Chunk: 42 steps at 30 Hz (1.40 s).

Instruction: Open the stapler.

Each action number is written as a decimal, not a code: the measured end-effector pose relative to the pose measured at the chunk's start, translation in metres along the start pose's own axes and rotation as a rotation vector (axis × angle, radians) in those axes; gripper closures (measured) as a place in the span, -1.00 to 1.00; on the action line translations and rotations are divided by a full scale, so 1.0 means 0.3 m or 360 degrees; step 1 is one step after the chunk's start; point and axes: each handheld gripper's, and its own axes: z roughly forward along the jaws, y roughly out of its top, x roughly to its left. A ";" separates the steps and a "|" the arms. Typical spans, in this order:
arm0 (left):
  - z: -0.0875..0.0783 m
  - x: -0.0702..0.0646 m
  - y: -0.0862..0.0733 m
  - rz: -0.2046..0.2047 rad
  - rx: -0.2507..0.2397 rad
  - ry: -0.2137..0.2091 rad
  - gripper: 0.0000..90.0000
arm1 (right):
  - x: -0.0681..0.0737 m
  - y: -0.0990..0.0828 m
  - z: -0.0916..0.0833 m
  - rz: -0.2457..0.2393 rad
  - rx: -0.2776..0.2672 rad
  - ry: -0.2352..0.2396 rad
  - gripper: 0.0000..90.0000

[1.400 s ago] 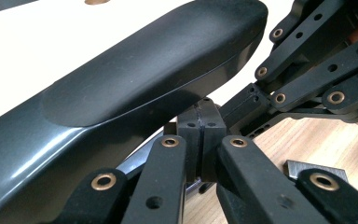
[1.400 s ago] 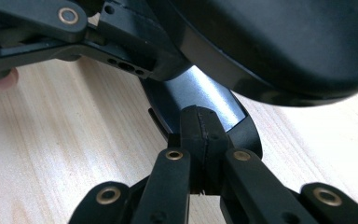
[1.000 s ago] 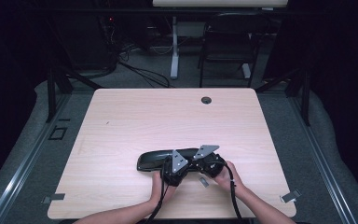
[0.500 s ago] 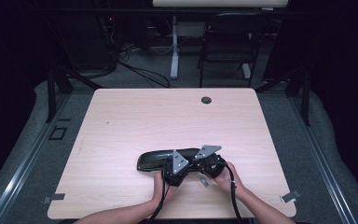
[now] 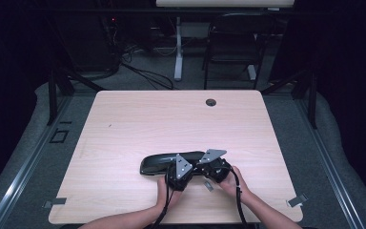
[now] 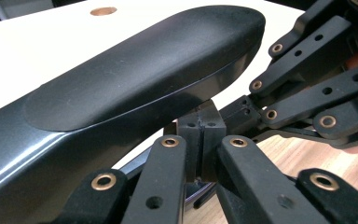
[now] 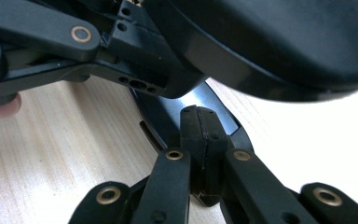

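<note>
A long black case (image 5: 159, 163) with a matte top and a glossy lower shell lies on the wooden table (image 5: 171, 119) near its front edge. In the left gripper view the case's lid (image 6: 135, 79) stands raised, and my left gripper (image 6: 200, 119) is shut with its pads together just under the lid's rim. My right gripper (image 7: 200, 123) is also shut, its tips against the glossy lower shell (image 7: 196, 100) beneath the lid (image 7: 279, 42). In the high view both grippers, left (image 5: 178, 172) and right (image 5: 215, 171), meet at the case's right end, each in a hand.
A round cable hole (image 5: 211, 102) sits at the table's far edge. Small metal clips (image 5: 298, 200) lie by the front corners. Behind the table stand a chair (image 5: 231, 52), a desk leg and floor cables. Dark frame rails flank both sides.
</note>
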 end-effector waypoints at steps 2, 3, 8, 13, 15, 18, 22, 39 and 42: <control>-0.007 -0.001 0.006 0.0002 -0.0076 0.0033 1.00 | -0.001 -0.001 0.000 0.0009 -0.0001 0.0007 1.00; -0.007 -0.001 0.006 0.0002 -0.0076 0.0033 1.00 | 0.000 -0.002 0.000 0.0010 -0.0004 0.0004 1.00; -0.061 0.021 0.096 0.0005 -0.0242 0.0040 1.00 | 0.000 0.000 0.000 0.0022 0.0000 0.0009 1.00; -0.050 0.023 0.085 -0.0013 -0.0181 0.0022 1.00 | 0.001 0.002 0.001 0.0008 0.0003 0.0005 1.00; -0.050 0.024 0.085 -0.0012 -0.0179 0.0022 1.00 | 0.003 0.000 0.003 0.0015 -0.0015 0.0001 1.00; -0.055 0.028 0.089 -0.0014 -0.0179 0.0018 1.00 | 0.003 -0.002 0.006 0.0040 -0.0037 0.0014 1.00; -0.060 0.035 0.091 -0.0033 -0.0170 0.0007 1.00 | -0.003 0.003 0.001 0.0008 0.0009 0.0018 1.00; -0.084 0.052 0.111 -0.0106 -0.0179 -0.0018 1.00 | -0.005 0.014 0.003 0.0045 0.0039 0.0032 1.00; -0.098 0.057 0.120 -0.0094 -0.0199 -0.0006 1.00 | -0.006 0.016 0.002 0.0037 0.0048 0.0034 1.00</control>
